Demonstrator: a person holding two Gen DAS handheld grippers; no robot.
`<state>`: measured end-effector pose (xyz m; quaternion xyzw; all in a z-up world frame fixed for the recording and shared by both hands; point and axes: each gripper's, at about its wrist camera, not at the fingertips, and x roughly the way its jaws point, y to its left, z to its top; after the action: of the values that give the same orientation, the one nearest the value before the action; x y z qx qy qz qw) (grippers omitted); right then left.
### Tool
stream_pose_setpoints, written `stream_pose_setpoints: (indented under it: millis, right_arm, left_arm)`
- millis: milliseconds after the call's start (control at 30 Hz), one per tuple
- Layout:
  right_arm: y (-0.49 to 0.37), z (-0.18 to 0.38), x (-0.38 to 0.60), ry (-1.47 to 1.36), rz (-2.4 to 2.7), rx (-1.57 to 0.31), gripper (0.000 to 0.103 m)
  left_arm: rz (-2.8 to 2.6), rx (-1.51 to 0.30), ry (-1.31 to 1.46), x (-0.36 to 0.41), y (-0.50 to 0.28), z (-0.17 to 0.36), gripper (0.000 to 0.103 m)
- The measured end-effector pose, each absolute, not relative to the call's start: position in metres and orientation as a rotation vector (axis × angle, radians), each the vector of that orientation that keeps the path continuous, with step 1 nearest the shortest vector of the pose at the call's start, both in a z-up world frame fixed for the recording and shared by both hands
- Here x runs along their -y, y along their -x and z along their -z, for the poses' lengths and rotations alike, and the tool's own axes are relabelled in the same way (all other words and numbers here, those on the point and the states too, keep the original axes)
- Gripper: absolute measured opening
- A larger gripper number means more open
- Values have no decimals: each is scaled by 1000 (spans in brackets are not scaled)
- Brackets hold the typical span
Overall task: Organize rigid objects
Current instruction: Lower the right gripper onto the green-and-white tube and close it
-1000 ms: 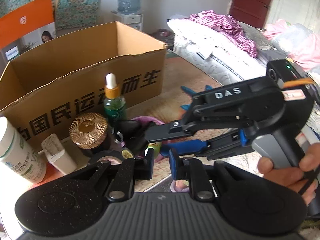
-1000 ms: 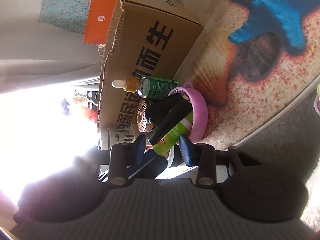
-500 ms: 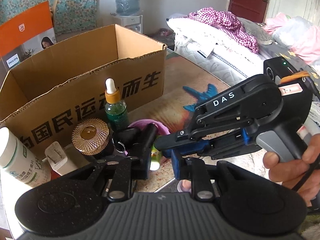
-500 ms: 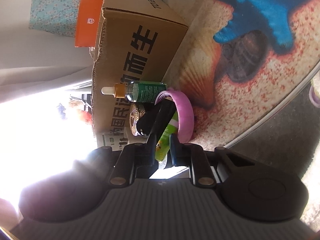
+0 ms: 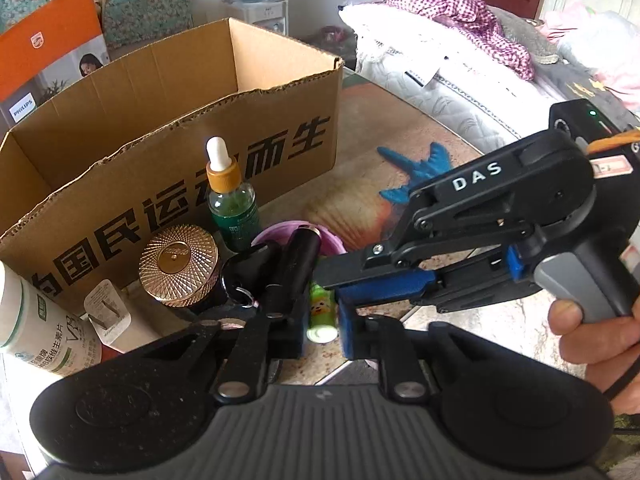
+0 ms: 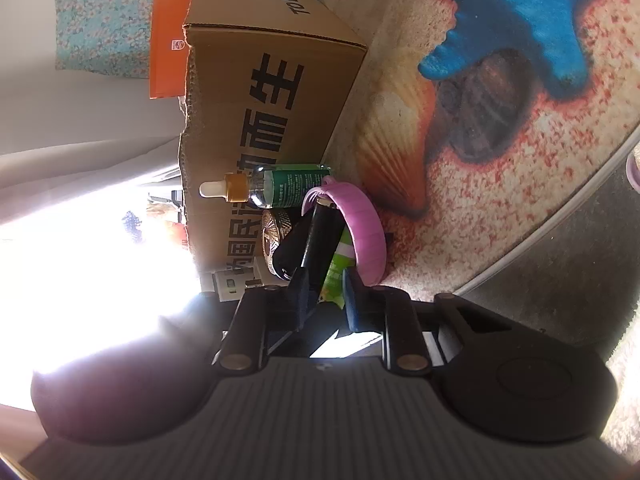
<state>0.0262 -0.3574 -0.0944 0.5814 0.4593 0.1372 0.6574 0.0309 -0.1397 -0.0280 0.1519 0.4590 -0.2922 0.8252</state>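
Zero items boxed yet, apparently: dropper bottle (image 5: 234, 208), torch (image 5: 298, 264), jar (image 5: 179, 264) etc. stand on counter (image 5: 352, 208) before carton (image 5: 160, 184). Left gripper (image 5: 320, 332) jaws just closed, empty; right gripper (image 6: 326, 298) jaws reopening a crack at torch, gripping nothing.

pink bowl (image 5: 336, 242), green dropper bottle (image 5: 234, 210)

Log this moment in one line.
left gripper: shut | right gripper: just eased open, tube between jaws, grip unclear | box: open
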Motion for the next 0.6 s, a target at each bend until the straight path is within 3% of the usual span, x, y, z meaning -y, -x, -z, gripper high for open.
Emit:
stream_pose_setpoints:
  millis: [167,300,500,600]
  right_arm:
    - [-22,96,361,-1342,-323,-1039,23]
    - [-18,98,360,-1341,-313,-1052,33]
    - [-13,101,356,-1357,-318,-1046,32]
    - [-10,97,354,-1326,-315,-1035,22]
  left_arm:
    - [638,-994,-279,135,-32,24,16]
    - [671,-1015,-233,128,-29,20,15]
    - [680,-1029,-210,124,-24,22,15]
    - [681,-1035,-203,122,-22,24,15]
